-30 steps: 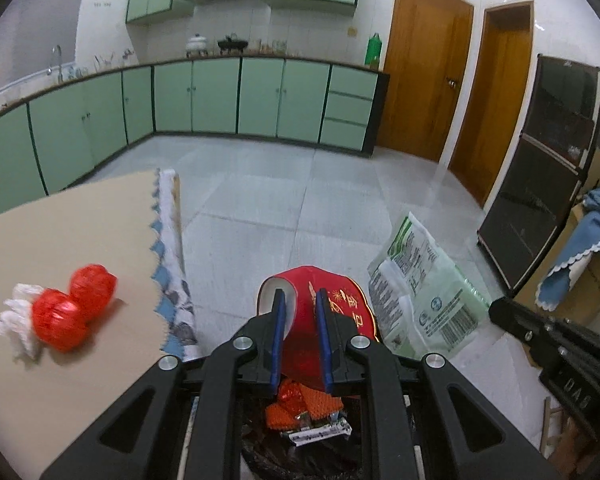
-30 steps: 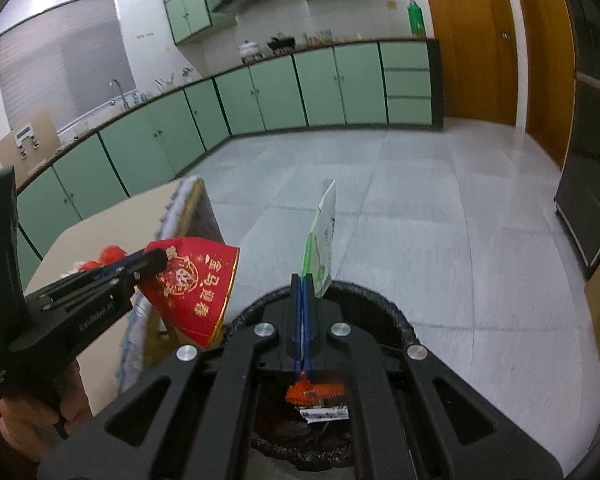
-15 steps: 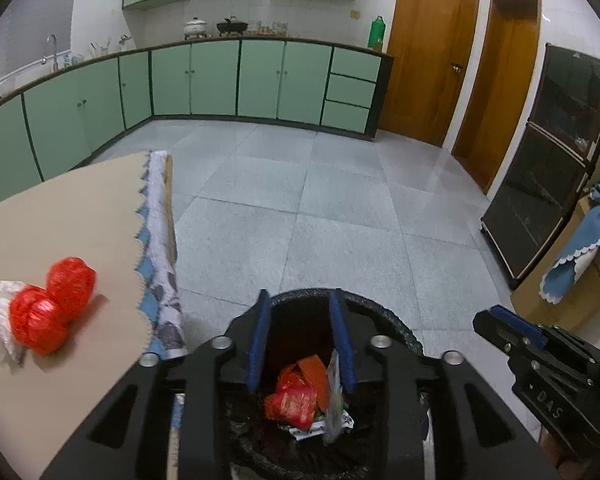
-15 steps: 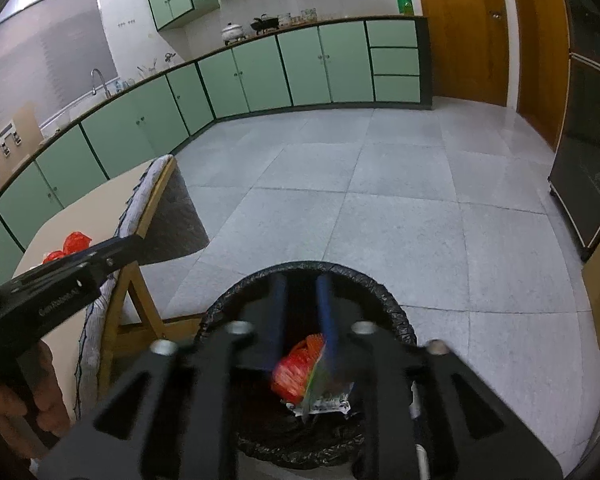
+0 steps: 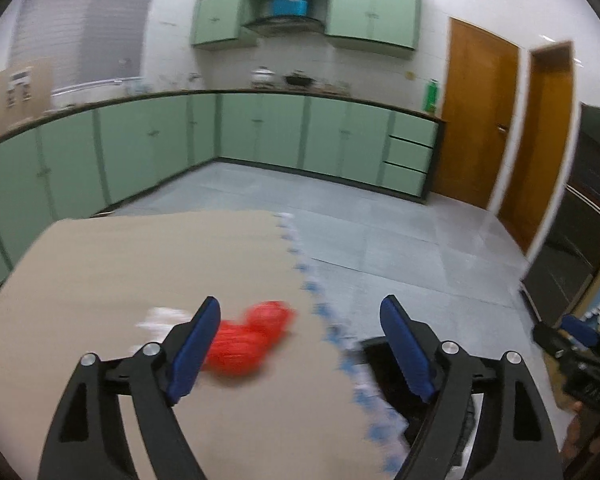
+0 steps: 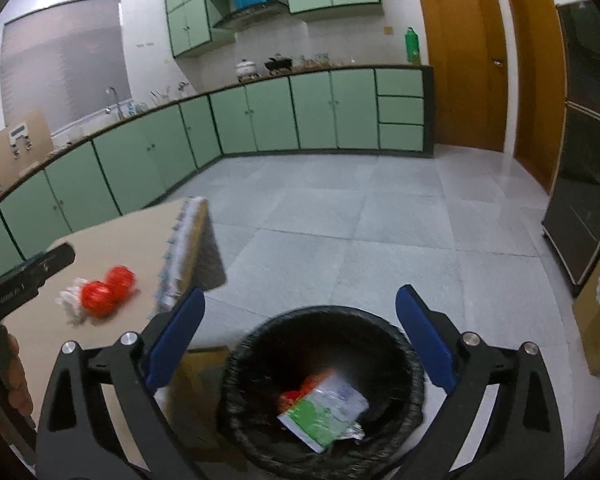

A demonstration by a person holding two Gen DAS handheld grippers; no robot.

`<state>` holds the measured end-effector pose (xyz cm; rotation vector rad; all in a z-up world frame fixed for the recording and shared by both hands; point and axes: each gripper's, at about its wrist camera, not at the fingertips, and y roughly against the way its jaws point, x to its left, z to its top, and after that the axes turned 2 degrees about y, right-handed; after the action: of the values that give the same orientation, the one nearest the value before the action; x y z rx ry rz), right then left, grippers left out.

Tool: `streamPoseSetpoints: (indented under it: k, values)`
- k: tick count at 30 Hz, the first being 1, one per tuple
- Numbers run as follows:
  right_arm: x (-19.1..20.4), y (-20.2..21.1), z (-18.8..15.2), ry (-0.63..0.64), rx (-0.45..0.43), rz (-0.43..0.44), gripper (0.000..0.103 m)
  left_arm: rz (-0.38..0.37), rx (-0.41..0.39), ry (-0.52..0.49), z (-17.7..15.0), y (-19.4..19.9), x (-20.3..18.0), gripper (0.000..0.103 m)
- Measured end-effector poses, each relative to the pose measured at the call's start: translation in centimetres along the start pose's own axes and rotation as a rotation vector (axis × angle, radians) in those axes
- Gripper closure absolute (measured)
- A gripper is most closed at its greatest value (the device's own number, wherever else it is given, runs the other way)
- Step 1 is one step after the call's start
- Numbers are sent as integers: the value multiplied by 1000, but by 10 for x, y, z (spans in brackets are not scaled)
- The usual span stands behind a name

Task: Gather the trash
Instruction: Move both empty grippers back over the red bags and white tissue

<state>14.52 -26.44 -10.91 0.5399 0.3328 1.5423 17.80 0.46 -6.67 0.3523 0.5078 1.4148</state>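
Note:
My left gripper [image 5: 300,344] is open and empty above the beige table [image 5: 140,264], just right of two red wrappers [image 5: 248,340] with white tissue [image 5: 160,318]. The same red wrappers [image 6: 106,292] show in the right wrist view. My right gripper [image 6: 300,340] is open and empty above the black bin [image 6: 324,396], which holds a green and white packet [image 6: 324,408] and red trash [image 6: 296,392]. The bin's rim [image 5: 384,364] also shows beside the table edge in the left wrist view.
The table has a blue patterned cloth edge [image 5: 340,344]. Green cabinets [image 6: 260,120] line the far walls. Wooden doors [image 6: 460,60] and a dark cabinet [image 6: 584,200] stand at right. Grey tiled floor [image 6: 380,220] lies beyond the bin.
Both grippers let their trash go into the bin and opened wide. My left gripper swung left over the table towards the red wrappers. The right one stayed over the bin.

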Motion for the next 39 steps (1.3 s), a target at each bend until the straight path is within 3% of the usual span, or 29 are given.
streamPoseSetpoints:
  k: [10,15,25,28,32,37,39]
  values:
    - [106,-40,-1,71,39,129,8,198,-23,46,-11,29,96,21]
    - [153,-66,-6,130,91,167,8,245,-8,53,-18,31,126,21]
    - [200,-99,-5,140,148,212,10,272,23,79,-26,19,155,21]
    - [210,-108,-3,151,162,228,22,273,32,91,-28,17,161,21]
    - [218,-122,-3,163,193,231,28,271,43,98,-29,12,165,21]
    - [220,-133,-3,162,244,253,53,261,56,102,-28,6,167,21]
    - [219,-133,-3,157,246,263,57,253,59,103,-27,4,166,21]
